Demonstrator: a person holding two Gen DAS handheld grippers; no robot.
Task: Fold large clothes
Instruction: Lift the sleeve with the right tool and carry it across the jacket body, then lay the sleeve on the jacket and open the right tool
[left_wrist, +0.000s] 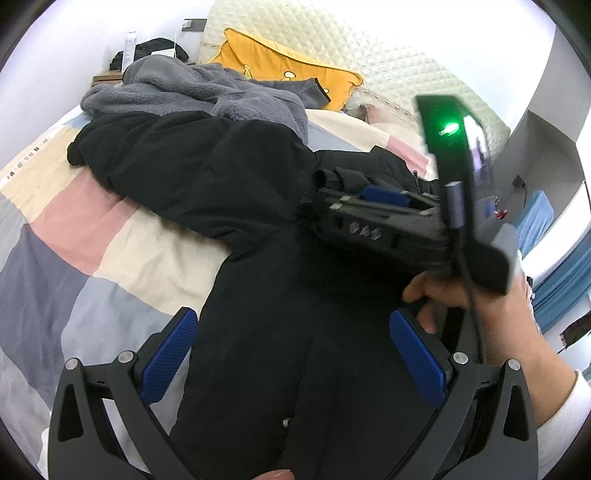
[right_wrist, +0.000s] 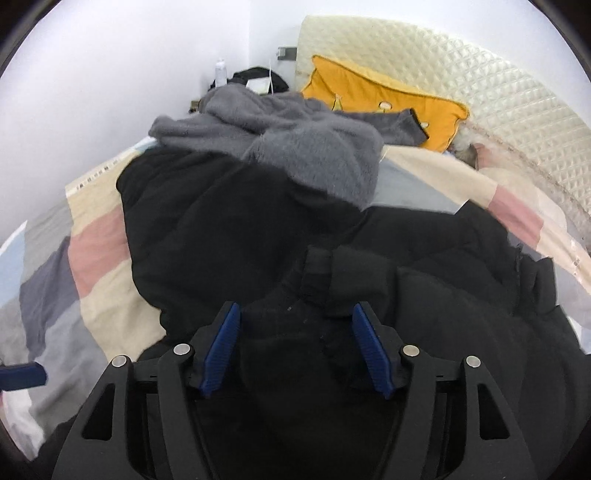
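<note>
Nearest the right wrist camera, the right gripper (right_wrist: 295, 350) stands with its blue ribbed pads apart, roughly half spread, and a raised fold of the large black padded coat (right_wrist: 258, 236) bulges up between them. The pads flank the cloth without visibly pinching it, so I read this as a loose straddle, not a grip. The coat lies straight ahead of and under these jaws, a cuff-like end just beyond the pad tips.

In the left wrist view, the left gripper (left_wrist: 291, 354) is spread wide with nothing clamped. The coat's front panel with its small metal snap runs up the middle of the gap, well clear of either pad. The right gripper (left_wrist: 373, 214), in the person's hand (left_wrist: 480, 306), crosses in from the right and points leftward at a bunched cuff, so the right is the nearer tool to that loose end.

The coat's long axis runs away from both cameras, with one sleeve angling off to the far left across the pastel patchwork bedspread (left_wrist: 74, 240). Both grippers tilt steeply down toward it.

Farther off, a grey fleece garment (right_wrist: 295, 136) overlaps the coat's far edge. Behind it leans a mustard-yellow cushion (right_wrist: 369, 96) against the cream quilted headboard (right_wrist: 480, 81).
</note>
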